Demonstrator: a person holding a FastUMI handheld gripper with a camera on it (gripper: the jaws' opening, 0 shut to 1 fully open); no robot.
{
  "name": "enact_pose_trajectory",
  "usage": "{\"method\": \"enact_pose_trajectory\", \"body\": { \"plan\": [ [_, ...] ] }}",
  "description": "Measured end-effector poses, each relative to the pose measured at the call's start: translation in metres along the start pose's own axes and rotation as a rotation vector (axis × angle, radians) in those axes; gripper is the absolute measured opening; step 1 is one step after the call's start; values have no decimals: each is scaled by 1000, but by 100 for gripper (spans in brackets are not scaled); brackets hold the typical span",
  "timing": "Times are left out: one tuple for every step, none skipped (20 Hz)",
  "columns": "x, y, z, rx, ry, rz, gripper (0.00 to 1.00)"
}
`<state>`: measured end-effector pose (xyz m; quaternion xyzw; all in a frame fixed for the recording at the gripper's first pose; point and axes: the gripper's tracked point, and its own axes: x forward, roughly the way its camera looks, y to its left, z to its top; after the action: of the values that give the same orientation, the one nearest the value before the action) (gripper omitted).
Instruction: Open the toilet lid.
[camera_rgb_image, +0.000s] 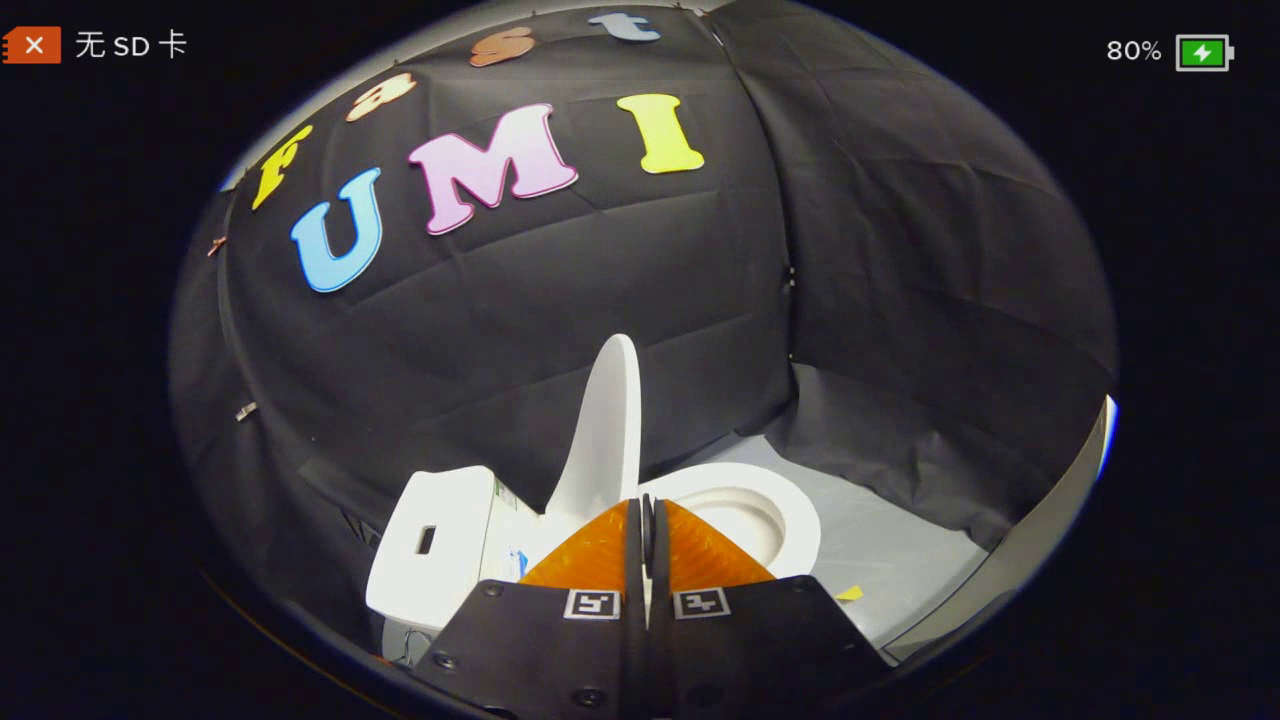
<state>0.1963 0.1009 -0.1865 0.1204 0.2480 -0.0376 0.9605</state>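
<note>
I see my hand-held gripper (647, 520) clenched, its two fingers pressed together with nothing between them. Just beyond the fingertips stands the toilet lid (608, 430), raised upright and seen nearly edge-on, its lower end at the hinge right ahead of the fingers. To the right of the lid lies the open toilet seat (770, 520) with the bowl inside. To the left sits the white tank (435, 545). Pale floor (890, 540) spreads beyond the seat.

The white lid (607, 430) stands raised, nearly upright, just ahead of the closed fingers, between the tank (440, 540) and the open seat (755, 505).
</note>
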Motion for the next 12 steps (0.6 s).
{"method": "enact_pose_trajectory", "body": {
  "plan": [
    [-4,10,-1,-21,-10,3,5],
    [-8,20,-1,-42,-21,5,5],
    [-10,30,-2,-63,-32,9,5],
    [-14,42,-1,-83,-43,15,5],
    [-19,54,-1,-103,-55,23,5],
    [-22,66,-3,-123,-65,30,5],
    [-25,77,-3,-142,-78,36,5],
    [-27,89,-5,-167,-89,42,5],
    [-30,100,-7,-189,-99,47,5],
    [-33,110,-10,-205,-107,49,5],
    [-35,120,-11,-222,-114,54,5],
    [-37,129,-13,-238,-123,59,5]
  ]
}}
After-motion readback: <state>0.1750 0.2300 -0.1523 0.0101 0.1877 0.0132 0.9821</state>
